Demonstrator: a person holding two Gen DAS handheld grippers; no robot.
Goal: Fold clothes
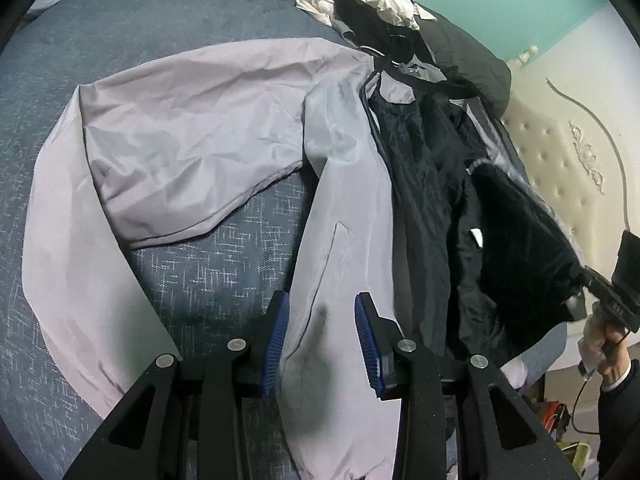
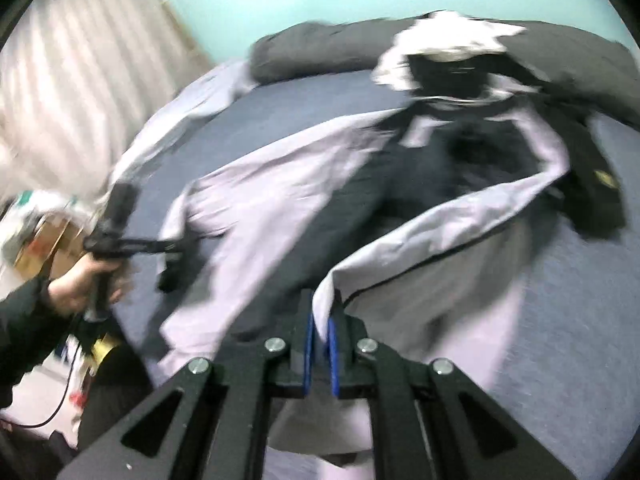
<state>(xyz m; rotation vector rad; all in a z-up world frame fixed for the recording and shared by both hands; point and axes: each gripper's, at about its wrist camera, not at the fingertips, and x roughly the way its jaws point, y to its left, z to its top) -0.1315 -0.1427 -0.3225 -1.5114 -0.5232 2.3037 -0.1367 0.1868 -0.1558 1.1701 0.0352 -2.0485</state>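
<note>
Item: grey jacket [image 1: 208, 128], dark lining exposed, spread open on the bed [image 1: 200, 272]. Right gripper [image 2: 320, 340]: jaws clenched on the front panel's edge. Left gripper [image 1: 320, 340]: jaws parted, astride the hem, unpressed. Advice: carry the panel across flat, keeping the edge taut.

The right wrist view was smeared with motion blur: the jacket [image 2: 256, 200], the heap [image 2: 448, 52] of white and dark clothes and the clutter [image 2: 40, 232] at the left edge had no clear outlines. The right gripper's [image 2: 320, 336] pads hid the cloth edge between them. In the left wrist view, the bottom edge cut off the jacket's hem [image 1: 340, 440].
</note>
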